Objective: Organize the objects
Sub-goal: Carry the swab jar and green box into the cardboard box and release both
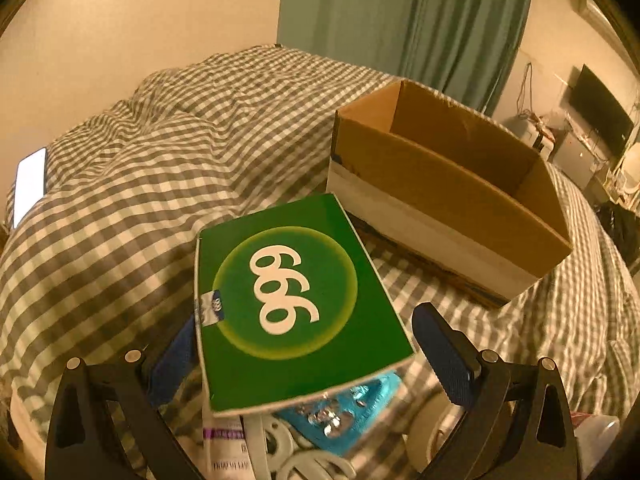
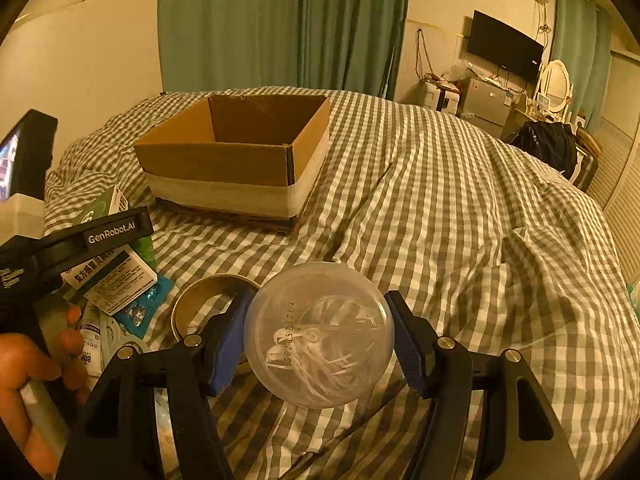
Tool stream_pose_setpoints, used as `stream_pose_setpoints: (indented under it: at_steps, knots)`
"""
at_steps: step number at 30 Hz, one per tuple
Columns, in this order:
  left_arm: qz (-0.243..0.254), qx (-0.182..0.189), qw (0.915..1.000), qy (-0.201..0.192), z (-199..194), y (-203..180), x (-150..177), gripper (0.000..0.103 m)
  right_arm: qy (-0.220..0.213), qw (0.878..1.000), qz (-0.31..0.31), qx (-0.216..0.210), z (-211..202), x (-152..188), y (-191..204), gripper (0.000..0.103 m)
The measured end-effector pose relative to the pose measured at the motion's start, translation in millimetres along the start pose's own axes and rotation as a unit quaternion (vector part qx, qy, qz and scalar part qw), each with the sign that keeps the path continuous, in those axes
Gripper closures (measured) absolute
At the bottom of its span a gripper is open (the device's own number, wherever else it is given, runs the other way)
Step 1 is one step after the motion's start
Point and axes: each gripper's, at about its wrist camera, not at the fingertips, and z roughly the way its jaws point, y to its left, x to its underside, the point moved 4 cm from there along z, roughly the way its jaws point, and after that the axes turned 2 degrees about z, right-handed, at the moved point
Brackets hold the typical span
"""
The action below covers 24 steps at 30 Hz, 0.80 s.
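On the far left of the left wrist view, a lit phone (image 1: 30,184) lies on the checked bedcover (image 1: 160,152). My left gripper (image 1: 308,344) has the green box (image 1: 296,300) marked "666" between its blue pads (image 1: 448,360). The left pad is mostly hidden behind the box, and the right pad stands just beside the box edge; I cannot tell whether the jaws clamp the box or only bracket it. Below the box lie a teal blister pack (image 1: 360,412), a white leaflet box (image 1: 224,444) and white plastic hangers (image 1: 288,452). To the right, the open cardboard box (image 1: 440,184) rests on the bedcover, its interior showing no contents.

In the right wrist view, the person's hand (image 2: 28,380) holds the left tool at the far left edge. Beside it lies a pile of small cartons (image 2: 116,280). A roll of tape (image 2: 208,300) lies flat on the cover, just left of my right gripper (image 2: 320,340). My right jaws are closed on the clear round container (image 2: 320,332), one pad on each side; white sticks are visible inside it. The cardboard box (image 2: 224,160) sits well beyond, in the upper left. A television (image 2: 504,52) hangs on the far wall at right.
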Motion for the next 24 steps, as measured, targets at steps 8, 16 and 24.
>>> stream_pose_setpoints:
  at_steps: [8, 16, 24]
  knots:
    - [0.015, 0.055, 0.9982, 0.016, 5, 13, 2, 0.013, -0.004, 1.0, -0.011, 0.002, -5, -2, 9, 0.038]
    - [0.074, 0.139, 0.9875, -0.016, -32, 8, -9, 0.015, -0.038, 0.999, -0.01, -0.004, -32, -25, 15, 0.038]
    - [0.156, 0.182, 0.9689, -0.063, -60, -4, -54, 0.018, -0.094, 0.995, -0.018, -0.021, -63, -82, 20, 0.038]
